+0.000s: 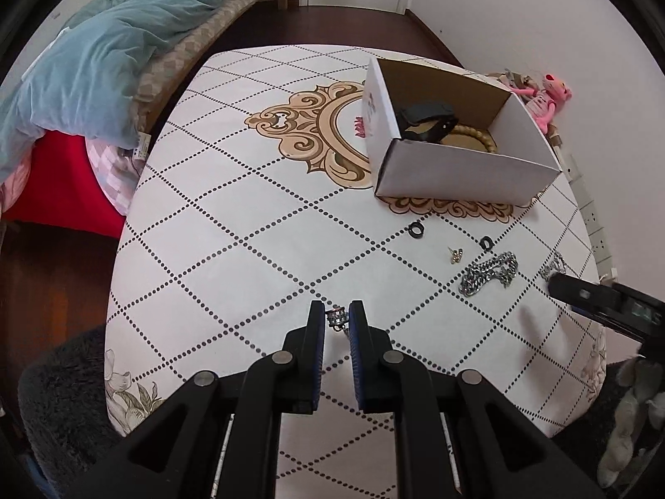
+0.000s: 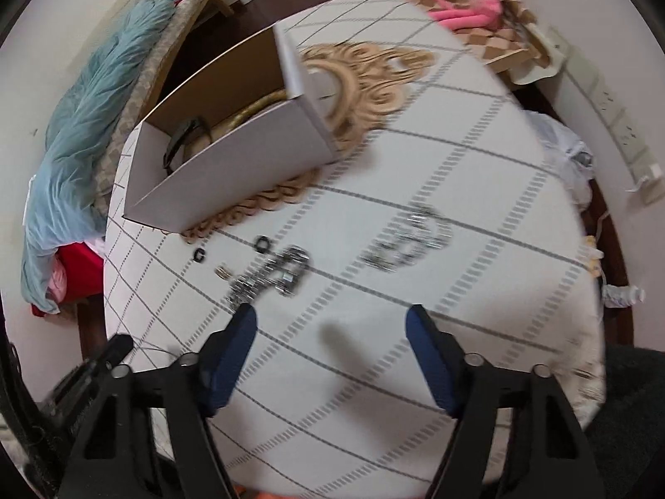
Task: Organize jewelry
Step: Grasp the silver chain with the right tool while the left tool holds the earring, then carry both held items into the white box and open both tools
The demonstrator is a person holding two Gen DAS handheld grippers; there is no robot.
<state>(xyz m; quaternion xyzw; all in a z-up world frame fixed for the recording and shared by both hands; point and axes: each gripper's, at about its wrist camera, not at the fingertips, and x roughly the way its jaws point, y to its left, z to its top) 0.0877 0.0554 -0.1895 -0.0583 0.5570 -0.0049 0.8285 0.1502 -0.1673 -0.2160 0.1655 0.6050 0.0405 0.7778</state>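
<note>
Where legible, no writing: box (image 1: 457, 174)

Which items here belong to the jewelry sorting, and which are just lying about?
Job items:
- white cardboard box
- black watch inside it
- two black rings
- small gold earring
- silver chain pile
- second silver chain
- small silver piece in the left claw

Lying about:
- pink plush toy
- teal blanket
- white power strip
</note>
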